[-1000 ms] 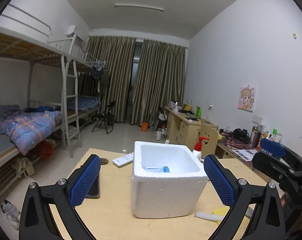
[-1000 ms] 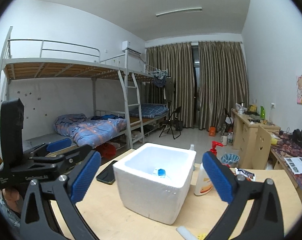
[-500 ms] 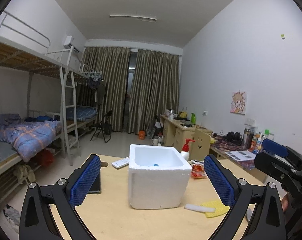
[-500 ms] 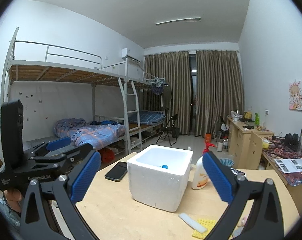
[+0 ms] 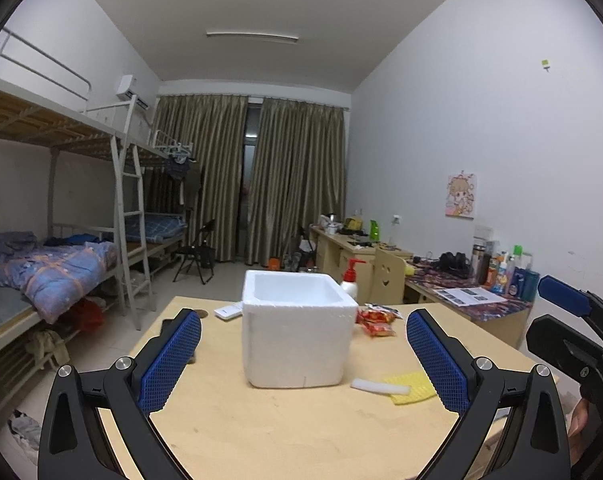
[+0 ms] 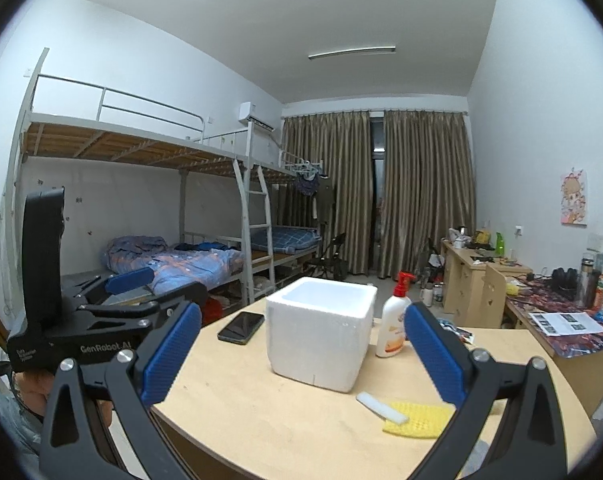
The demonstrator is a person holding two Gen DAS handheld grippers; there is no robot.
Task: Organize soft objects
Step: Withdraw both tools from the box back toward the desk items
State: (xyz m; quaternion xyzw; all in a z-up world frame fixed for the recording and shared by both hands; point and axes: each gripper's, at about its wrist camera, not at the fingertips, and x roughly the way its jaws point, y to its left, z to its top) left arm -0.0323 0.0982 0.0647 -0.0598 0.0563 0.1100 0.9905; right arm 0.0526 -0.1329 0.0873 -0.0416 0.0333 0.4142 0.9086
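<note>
A white foam box (image 5: 295,326) stands on the wooden table (image 5: 261,432); it also shows in the right wrist view (image 6: 319,340). Its inside is hidden. A yellow sponge cloth (image 5: 413,389) with a white foam strip (image 5: 379,385) on it lies to the right of the box; both also show in the right wrist view, the cloth (image 6: 419,420) and the strip (image 6: 381,407). My left gripper (image 5: 303,364) is open and empty, short of the box. My right gripper (image 6: 301,354) is open and empty too. Each gripper shows at the edge of the other's view.
A lotion pump bottle (image 6: 395,326) stands right of the box. A black phone (image 6: 240,327) lies left of it. A red snack packet (image 5: 377,316) and a white remote (image 5: 228,312) lie behind. Bunk beds stand at the left, cluttered desks at the right.
Both grippers have pulled back from the box and dropped lower. The box looks smaller, its inside has gone out of sight, and the yellow cloth and strip have come into full view.
</note>
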